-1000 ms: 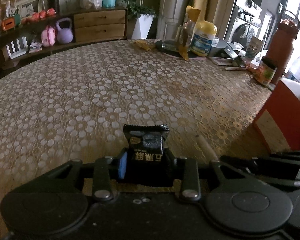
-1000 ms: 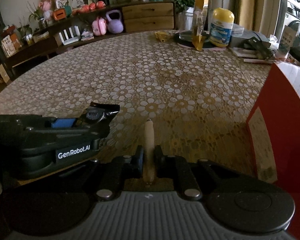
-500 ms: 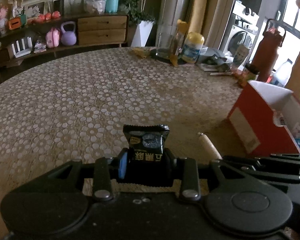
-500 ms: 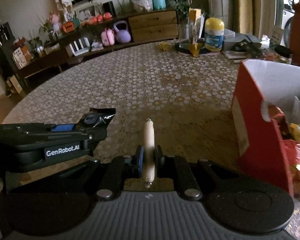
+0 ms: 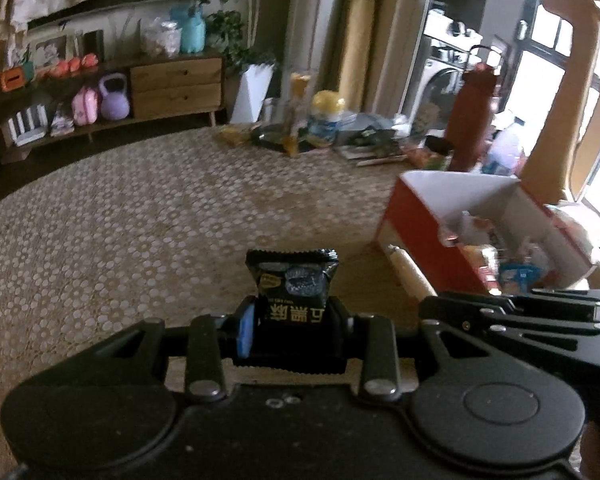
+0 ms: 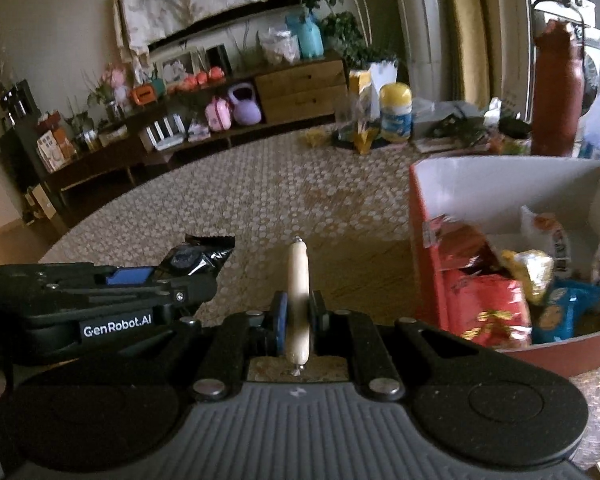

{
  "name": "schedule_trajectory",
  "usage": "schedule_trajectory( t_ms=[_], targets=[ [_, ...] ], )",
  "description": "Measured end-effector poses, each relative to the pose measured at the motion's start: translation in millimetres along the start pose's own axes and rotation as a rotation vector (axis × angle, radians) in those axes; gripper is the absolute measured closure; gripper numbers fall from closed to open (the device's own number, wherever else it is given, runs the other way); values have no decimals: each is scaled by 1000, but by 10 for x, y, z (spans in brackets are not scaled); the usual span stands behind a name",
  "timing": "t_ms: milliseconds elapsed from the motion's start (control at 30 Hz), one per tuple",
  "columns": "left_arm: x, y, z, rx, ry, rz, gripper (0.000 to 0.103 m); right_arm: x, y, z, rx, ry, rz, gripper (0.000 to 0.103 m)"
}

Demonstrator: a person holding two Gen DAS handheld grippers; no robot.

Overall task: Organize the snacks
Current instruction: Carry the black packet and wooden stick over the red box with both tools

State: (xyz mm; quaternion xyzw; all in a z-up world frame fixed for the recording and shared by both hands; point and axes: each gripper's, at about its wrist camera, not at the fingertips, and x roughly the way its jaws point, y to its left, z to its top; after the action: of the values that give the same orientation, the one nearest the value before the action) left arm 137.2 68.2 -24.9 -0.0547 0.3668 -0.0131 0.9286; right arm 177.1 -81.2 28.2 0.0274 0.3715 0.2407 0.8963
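My left gripper point(image 5: 292, 322) is shut on a small black snack packet point(image 5: 293, 280) that stands up between its fingers, above the patterned table. In the right wrist view that same packet point(image 6: 198, 254) pokes out of the left gripper point(image 6: 188, 280) at the left. A pale sausage stick point(image 6: 298, 292) is pinched upright in my right gripper point(image 6: 298, 318), which is shut on it. The stick point(image 5: 410, 272) also shows at the right of the left wrist view. A red snack box point(image 6: 428, 248) with a white inside stands open to the right, holding several packets point(image 6: 488, 304).
The round table point(image 5: 140, 220) carries a lace-pattern cloth. At its far side stand a yellow-lidded jar point(image 6: 396, 114), a tall red flask point(image 6: 556, 92), bags and papers. A low wooden sideboard point(image 6: 304, 88) with toys lines the wall behind. A bare arm point(image 5: 568, 100) rises at the right.
Both grippers have risen and drawn toward the red box with their snacks still held. The box's open top and the packets inside have come into view.
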Motion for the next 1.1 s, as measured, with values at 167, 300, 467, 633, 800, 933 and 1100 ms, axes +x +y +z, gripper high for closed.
schedule_trajectory(
  t_ms=[167,300,467,633,800,933,1100],
  targets=[
    [-168,-278,62,37,-25,-28,69,-303,-148,15,9,-40,-6,92],
    [-259,-521,118,72,-51,-51,69,-487,-286,16,17,-66,-22,92],
    [-302,-809,165,114,-71,-75,69,-665,-491,29,31,-89,-47,92],
    [-273,-1067,207,158,-79,-95,69,-808,-731,31,54,-109,-79,92],
    [-221,-1300,239,196,-78,-110,69,-885,-996,43,77,-120,-116,92],
    [-145,-1476,292,217,-76,-126,69,-910,-1191,45,99,-126,-148,92],
    [-8,-1675,349,241,-66,-141,69,-900,-1447,66,122,-127,-190,92]
  ],
)
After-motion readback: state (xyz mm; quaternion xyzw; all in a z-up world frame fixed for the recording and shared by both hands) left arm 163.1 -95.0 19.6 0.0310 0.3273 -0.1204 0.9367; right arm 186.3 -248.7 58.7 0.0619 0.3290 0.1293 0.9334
